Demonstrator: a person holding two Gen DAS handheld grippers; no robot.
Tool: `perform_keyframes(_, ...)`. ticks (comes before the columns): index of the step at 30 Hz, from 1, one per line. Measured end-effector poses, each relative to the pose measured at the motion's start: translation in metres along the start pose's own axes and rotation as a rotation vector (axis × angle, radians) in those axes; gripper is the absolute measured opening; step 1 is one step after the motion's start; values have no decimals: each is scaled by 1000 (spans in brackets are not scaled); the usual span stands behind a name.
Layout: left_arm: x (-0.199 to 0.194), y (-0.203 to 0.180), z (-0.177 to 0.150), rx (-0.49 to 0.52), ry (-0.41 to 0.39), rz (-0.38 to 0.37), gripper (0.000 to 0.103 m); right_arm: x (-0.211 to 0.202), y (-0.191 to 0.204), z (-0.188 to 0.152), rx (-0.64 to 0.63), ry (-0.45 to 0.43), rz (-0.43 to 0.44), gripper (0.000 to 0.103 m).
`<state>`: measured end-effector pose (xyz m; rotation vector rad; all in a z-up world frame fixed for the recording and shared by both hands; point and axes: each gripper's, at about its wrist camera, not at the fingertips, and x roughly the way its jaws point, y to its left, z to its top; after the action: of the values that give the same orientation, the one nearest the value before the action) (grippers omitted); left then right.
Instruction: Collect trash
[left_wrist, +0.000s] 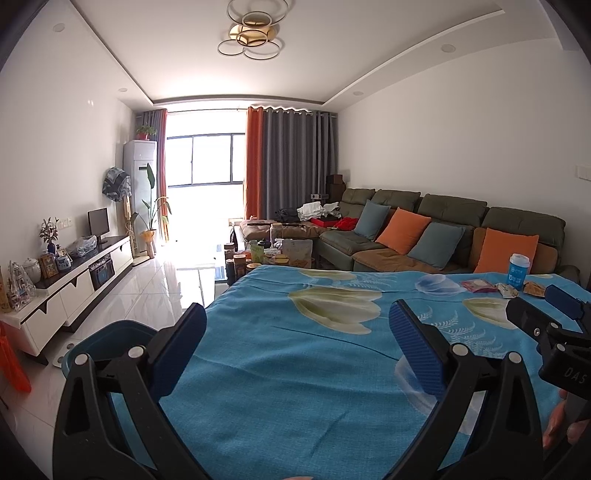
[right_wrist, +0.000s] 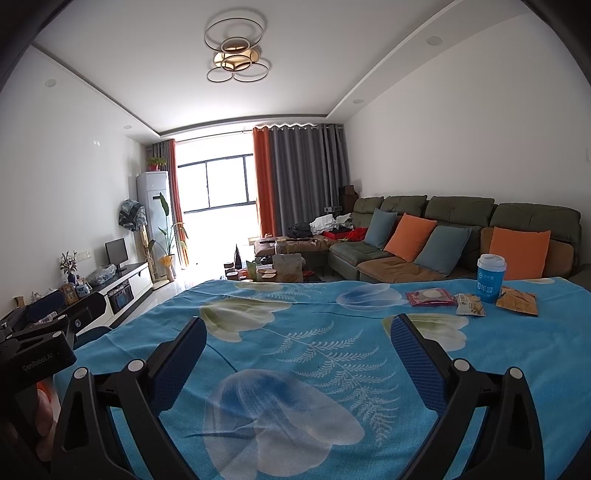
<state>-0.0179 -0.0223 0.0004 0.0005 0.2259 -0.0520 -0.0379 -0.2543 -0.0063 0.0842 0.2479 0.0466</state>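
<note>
1. Blue plastic, low at the left edge of the left wrist view: a bin (left_wrist: 92, 334) sat beside the cloth-covered counter (left_wrist: 295, 369), likely where the trash belonged.
2. Left gripper (left_wrist: 297, 325) hung with jaws spread wide, holding nothing.
3. Right gripper (right_wrist: 299, 338) was equally wide open and empty above the floral cloth.
4. Right of centre, near the far edge, lay a red wrapper (right_wrist: 430, 296), flat and crinkled; a pale snack packet (right_wrist: 470, 304); a blue paper cup (right_wrist: 490, 278), upright and lidded; and an orange packet (right_wrist: 517, 301).
5. Judging from this, the nearest wrapper should be pinched low at one edge, since thin film slips.
</note>
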Motion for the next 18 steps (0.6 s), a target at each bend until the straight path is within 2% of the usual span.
perform_keyframes(18, 0, 0, 0, -1, 1, 1, 97, -1, 1, 0, 2, -2, -2, 97)
